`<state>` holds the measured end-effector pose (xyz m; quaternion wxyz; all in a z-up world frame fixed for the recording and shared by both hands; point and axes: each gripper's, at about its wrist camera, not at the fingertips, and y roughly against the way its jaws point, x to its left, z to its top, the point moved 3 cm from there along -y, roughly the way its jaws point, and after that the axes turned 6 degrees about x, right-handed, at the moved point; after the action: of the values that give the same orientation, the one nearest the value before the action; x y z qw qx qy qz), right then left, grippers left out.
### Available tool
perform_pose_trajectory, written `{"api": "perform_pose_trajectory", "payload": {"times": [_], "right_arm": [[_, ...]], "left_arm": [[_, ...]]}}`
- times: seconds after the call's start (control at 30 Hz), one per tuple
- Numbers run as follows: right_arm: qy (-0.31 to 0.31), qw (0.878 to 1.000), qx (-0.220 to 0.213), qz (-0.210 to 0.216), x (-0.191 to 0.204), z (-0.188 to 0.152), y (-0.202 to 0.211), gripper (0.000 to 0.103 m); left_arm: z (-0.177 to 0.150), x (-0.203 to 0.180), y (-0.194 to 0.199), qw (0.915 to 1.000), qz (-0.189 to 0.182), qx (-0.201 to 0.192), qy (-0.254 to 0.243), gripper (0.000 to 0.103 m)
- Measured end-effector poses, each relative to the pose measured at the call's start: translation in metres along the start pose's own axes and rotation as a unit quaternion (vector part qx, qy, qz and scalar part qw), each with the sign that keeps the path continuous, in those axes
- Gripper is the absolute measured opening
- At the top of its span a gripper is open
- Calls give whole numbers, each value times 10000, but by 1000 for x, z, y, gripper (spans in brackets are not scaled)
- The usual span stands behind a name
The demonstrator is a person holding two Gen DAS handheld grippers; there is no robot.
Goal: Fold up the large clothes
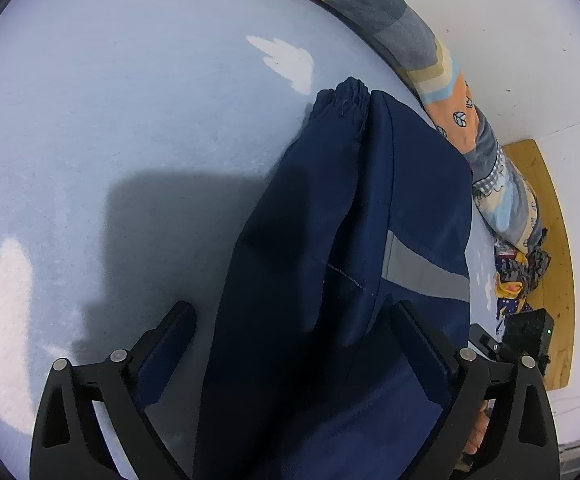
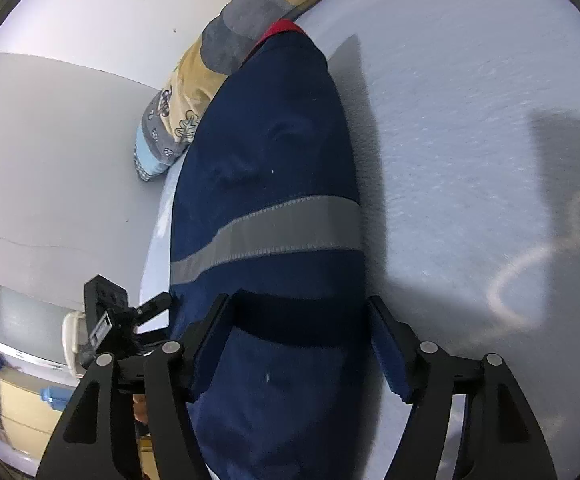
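The garment [image 1: 322, 240] is a large navy-blue jacket of smooth, heavy fabric, lying lengthwise on a pale blue bed sheet [image 1: 130, 120] printed with white cloud shapes. A grey reflective band [image 2: 266, 236] with stitched edges runs across the body of the garment; in the left wrist view the same band appears as a shorter slanted strip on the right-hand panel. One sleeve is laid along the body and ends in a gathered, elasticated cuff [image 1: 348, 96] at the far end. In the right wrist view a red lining or collar edge [image 2: 286, 28] shows at the far end of the garment. The fabric shows a few shallow dents and a long seam, and lies as a narrow, elongated bundle. Along the far side of the bed, touching or just beside the garment, lies a patchwork quilt [image 1: 410, 40] in beige, grey, light blue and orange. The left tongs [image 1: 292, 320] stand wide apart, one finger on each side of the garment, and the cloth passes between them without being pinched. The right tongs [image 2: 300, 316] likewise stand wide, straddling the garment near its lower part, with the fingers beside the fabric rather than closed on it.
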<state>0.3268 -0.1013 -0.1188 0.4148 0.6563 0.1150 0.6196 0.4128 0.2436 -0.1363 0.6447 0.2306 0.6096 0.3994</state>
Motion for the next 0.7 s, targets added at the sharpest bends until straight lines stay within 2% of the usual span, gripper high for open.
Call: {"api": "perform_pose_trajectory", "payload": {"times": [0.2,0.37,0.43,0.47,0.5,0.57,0.6,0.67,0.7], "right_arm": [[19,9993,115,367,0,9,-16,76],[227,9994,77,262,8,9,-23,76],[391,9991,31,151,13,5,-21,75],[480,9988,-4,83,16,4,-19,72],[542,9985,-24,21,19,3,-16,70],[633,9979,-99,2,24,4,-7,59],[682,9976,-111,-44,26,4,-3,56],[756,9970,-134,-70,31,3,3,50],[828,9964,-159,-47,35,2,7,49]], "left_arm": [[0,-2,-8,9999,-67,-98,-35,102],[1,-18,-23,9995,-268,-163,-78,102],[-3,-28,-29,9991,-292,-201,-246,101],[-5,-37,-34,9987,-281,-224,-371,95],[-7,-48,-37,9980,-239,-206,-552,94],[-10,-63,-40,9961,30,-253,-842,89],[-11,-66,-41,9956,60,-257,-903,87],[-12,-68,-38,9959,52,-310,-850,74],[-12,-69,-35,9962,26,-334,-805,72]]}}
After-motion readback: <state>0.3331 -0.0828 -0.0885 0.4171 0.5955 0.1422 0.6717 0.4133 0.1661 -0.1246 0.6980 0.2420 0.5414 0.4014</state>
